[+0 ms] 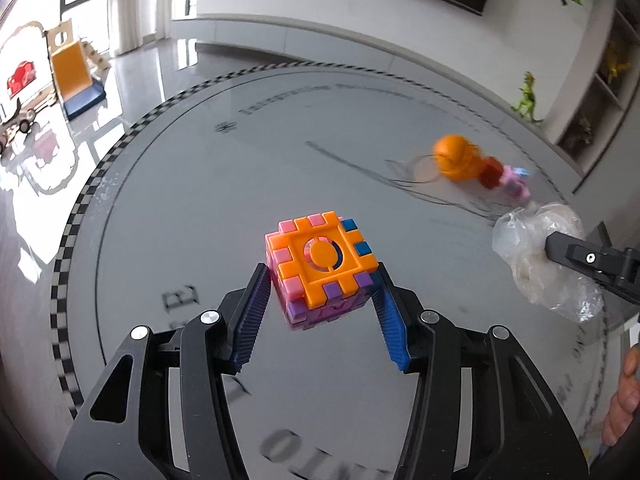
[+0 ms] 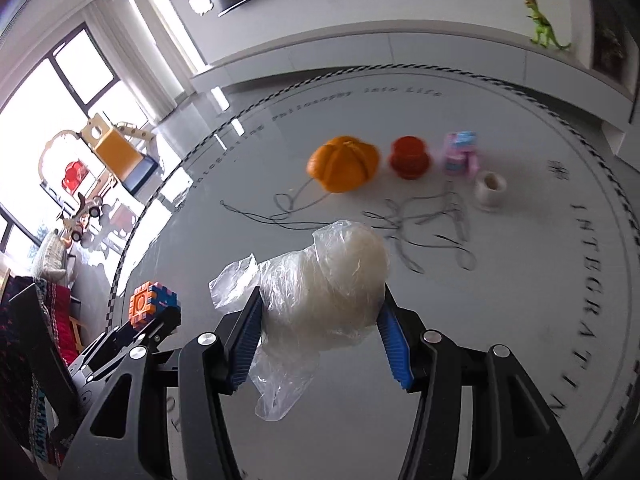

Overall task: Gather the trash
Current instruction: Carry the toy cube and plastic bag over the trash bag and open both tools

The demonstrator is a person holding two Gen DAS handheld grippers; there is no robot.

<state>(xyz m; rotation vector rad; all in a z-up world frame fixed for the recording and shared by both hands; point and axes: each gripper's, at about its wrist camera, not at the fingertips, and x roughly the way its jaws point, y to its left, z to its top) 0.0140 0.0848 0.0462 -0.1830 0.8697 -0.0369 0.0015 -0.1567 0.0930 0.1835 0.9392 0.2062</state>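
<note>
My left gripper (image 1: 320, 292) is shut on a multicoloured plastic puzzle cube (image 1: 320, 268) with an orange top, held above the round grey table (image 1: 200, 200). The cube also shows in the right wrist view (image 2: 152, 304). My right gripper (image 2: 320, 316) is shut on a crumpled clear plastic bag (image 2: 324, 292) with a whitish lump inside, lifted over the table. The bag and the right gripper's finger show at the right of the left wrist view (image 1: 536, 252).
On the table's far side lie an orange pumpkin-shaped toy (image 2: 344, 164), a red toy (image 2: 410, 158), a pink-blue block toy (image 2: 460, 154), a small white roll (image 2: 492, 190) and loose dark string (image 2: 420, 220). A green dinosaur (image 2: 544, 24) stands on the ledge behind. Children's furniture (image 2: 108, 148) stands left.
</note>
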